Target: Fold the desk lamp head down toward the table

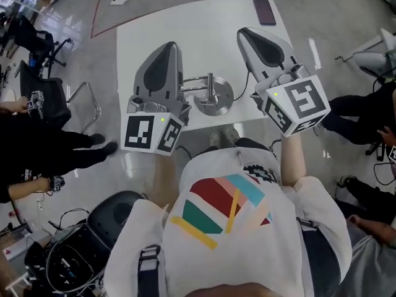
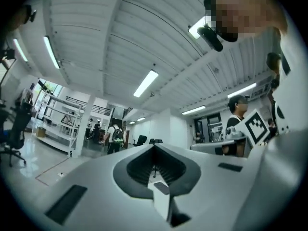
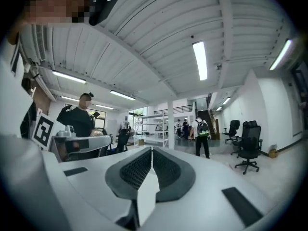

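Observation:
The silver desk lamp (image 1: 213, 98) stands near the front edge of the white table (image 1: 204, 23). It has a round base and a short post. Its thin arm runs off to the left and disappears behind my left gripper, so the head is hidden. Both grippers are held high above the table, close to the head camera. My left gripper (image 1: 169, 46) hangs over the lamp's left side and my right gripper (image 1: 243, 33) over its right. Neither touches the lamp. The left gripper view shows that gripper (image 2: 154, 146) shut and empty. In the right gripper view that gripper (image 3: 152, 149) is also shut and empty. Both of these views look out across the room.
A dark phone (image 1: 265, 11) lies at the table's far right corner. An office chair (image 1: 52, 98) and a seated person are at the left, and more people sit at the right. A black bag and cables (image 1: 80, 252) lie on the floor at the lower left.

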The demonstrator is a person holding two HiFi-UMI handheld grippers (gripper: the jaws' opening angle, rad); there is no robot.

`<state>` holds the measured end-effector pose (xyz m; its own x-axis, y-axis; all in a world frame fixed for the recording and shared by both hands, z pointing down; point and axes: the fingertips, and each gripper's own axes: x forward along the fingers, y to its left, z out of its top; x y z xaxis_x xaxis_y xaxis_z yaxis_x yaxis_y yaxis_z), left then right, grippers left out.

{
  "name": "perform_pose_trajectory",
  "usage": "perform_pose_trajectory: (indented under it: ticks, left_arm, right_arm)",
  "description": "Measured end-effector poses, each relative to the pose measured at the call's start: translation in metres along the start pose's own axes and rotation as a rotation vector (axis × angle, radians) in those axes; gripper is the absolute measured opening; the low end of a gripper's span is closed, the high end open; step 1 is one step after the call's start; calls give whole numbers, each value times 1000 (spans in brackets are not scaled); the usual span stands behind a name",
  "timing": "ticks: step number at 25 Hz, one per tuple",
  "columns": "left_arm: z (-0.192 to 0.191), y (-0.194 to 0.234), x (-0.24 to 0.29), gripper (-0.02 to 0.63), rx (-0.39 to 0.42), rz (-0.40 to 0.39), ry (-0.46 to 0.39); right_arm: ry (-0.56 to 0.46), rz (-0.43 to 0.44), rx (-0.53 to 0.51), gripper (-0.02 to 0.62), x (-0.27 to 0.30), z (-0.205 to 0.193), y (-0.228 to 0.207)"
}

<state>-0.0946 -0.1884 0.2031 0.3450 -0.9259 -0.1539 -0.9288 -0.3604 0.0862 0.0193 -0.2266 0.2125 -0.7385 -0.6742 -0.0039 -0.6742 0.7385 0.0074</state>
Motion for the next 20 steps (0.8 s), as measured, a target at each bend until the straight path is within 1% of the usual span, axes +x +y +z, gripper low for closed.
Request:
perform_pose_trajectory:
  ticks: [2, 4, 7, 13, 17, 20]
  left_arm:
    - [4, -6, -5, 44, -43, 39, -36]
    - [7, -13, -9, 44, -56, 63, -49]
    - [15, -10, -12, 44, -44, 84, -60]
    - [23, 5, -16, 44, -59, 98, -85]
    - [23, 3, -18, 44, -54, 91, -74]
    - [21, 12, -13, 44, -55, 85, -63]
  right_arm:
    - [-26, -36, 34, 20, -14, 0, -3]
    - [-21, -62, 46, 18, -31, -3, -6]
    - [-2, -118, -1, 18, -42, -7, -7]
    - [-23, -114, -25, 18, -33, 2, -1]
    - [-26, -117, -33, 18, -31, 6, 2]
    - [-20, -111, -39, 18, -17, 5, 3]
